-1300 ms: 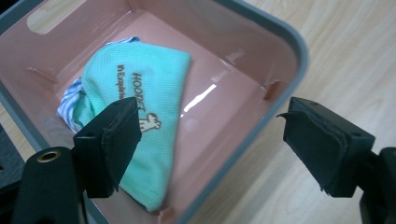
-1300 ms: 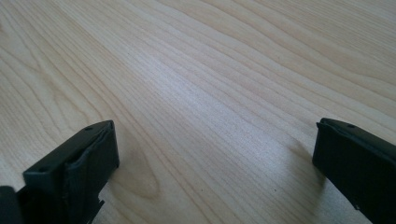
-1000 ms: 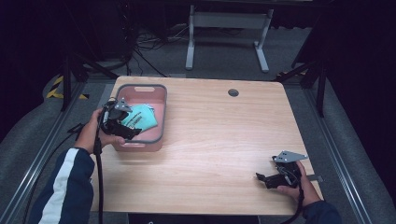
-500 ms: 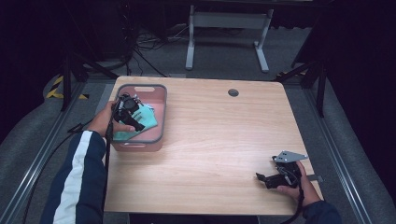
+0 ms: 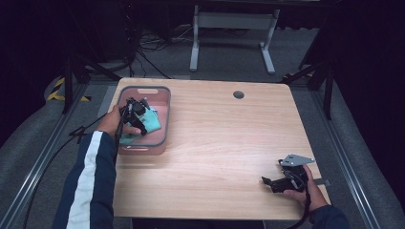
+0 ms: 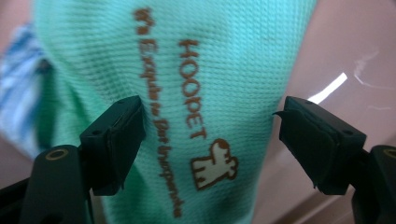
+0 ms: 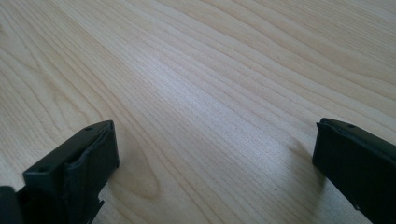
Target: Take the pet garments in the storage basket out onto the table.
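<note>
Green knit garment with brown "HOOPET" print lies in pink bin at tabletop's far-left corner, over blue-white striped cloth. Left gripper down inside bin, jaws apart, straddling garment, pads not pressing; jaws have just been closing a little. Right gripper near tabletop's near-right corner, low over bare wood, jaws wide apart, holding nothing.

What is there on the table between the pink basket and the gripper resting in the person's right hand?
Nothing: in the high view the stretch of wooden table between the pink basket and the right gripper is bare wood.
</note>
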`<state>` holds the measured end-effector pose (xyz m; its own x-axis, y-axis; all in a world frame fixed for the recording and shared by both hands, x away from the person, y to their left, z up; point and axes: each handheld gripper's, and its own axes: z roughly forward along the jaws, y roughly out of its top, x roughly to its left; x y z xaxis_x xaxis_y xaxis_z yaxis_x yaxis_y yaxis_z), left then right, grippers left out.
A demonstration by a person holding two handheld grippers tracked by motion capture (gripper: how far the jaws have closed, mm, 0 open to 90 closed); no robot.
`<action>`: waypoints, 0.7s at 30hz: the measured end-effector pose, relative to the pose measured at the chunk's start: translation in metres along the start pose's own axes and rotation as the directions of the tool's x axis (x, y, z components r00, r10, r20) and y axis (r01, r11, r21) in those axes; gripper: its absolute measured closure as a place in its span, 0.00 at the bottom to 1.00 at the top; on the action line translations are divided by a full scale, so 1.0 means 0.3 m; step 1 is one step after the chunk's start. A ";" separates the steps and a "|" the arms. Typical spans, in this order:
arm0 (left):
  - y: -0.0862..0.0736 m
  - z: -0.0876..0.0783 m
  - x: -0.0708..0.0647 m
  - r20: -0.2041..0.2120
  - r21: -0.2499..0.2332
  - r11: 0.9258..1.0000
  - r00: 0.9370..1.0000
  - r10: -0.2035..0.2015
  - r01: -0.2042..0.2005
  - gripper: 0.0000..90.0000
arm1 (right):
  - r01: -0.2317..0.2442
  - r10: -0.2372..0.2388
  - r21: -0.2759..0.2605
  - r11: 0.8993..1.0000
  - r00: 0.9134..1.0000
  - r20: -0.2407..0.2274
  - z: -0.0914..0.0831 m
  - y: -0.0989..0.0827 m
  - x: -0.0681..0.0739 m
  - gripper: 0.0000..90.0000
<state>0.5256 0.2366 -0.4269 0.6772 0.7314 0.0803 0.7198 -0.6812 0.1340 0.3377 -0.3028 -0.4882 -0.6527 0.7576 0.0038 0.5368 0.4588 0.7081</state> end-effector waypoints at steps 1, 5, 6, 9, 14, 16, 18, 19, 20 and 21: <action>0.009 0.023 -0.008 0.003 0.041 0.999 1.000 0.003 -0.003 0.23 | 0.000 0.000 0.000 1.000 1.000 0.000 0.000 0.000 0.000 0.01; 0.023 0.036 -0.006 0.023 0.043 0.999 0.999 -0.022 0.021 0.18 | 0.000 0.000 0.000 1.000 1.000 0.000 0.000 0.000 0.000 0.01; 0.024 0.037 -0.004 0.040 0.042 0.999 0.999 -0.029 0.028 0.19 | -0.001 0.001 0.000 1.000 1.000 0.000 0.000 0.000 0.000 0.01; 0.018 0.036 0.003 0.066 0.033 0.999 0.997 -0.046 0.044 0.24 | 0.000 0.000 0.000 1.000 1.000 0.000 0.000 0.000 0.000 0.01; 0.012 0.018 0.008 0.070 0.021 0.999 0.997 -0.042 0.040 0.51 | -0.001 0.001 0.000 1.000 1.000 -0.001 0.000 0.000 0.000 0.01; 0.010 0.016 0.009 0.074 0.018 0.999 0.996 -0.047 0.046 0.61 | 0.000 0.000 0.000 1.000 1.000 0.000 0.000 0.000 0.000 0.01; 0.008 0.014 0.010 0.056 0.009 0.999 0.998 -0.041 0.041 0.69 | 0.000 0.000 0.000 1.000 1.000 0.000 0.000 0.000 0.000 0.01; 0.008 0.013 0.008 0.049 0.006 0.999 0.998 -0.044 0.043 0.74 | 0.000 0.000 0.000 1.000 1.000 -0.001 0.000 0.000 0.000 0.01; 0.007 0.013 0.005 0.043 0.004 0.999 0.998 -0.053 0.053 0.77 | 0.000 0.000 0.000 1.000 1.000 0.000 0.000 0.000 0.000 0.01; 0.007 0.013 0.005 0.038 0.002 0.999 0.998 -0.048 0.048 0.78 | 0.000 0.000 0.000 1.000 1.000 0.000 0.000 0.000 0.000 0.01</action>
<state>0.5288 0.2361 -0.4303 0.6473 0.7614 0.0364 0.7516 -0.6454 0.1361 0.3378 -0.3028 -0.4881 -0.6529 0.7574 0.0039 0.5367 0.4590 0.7080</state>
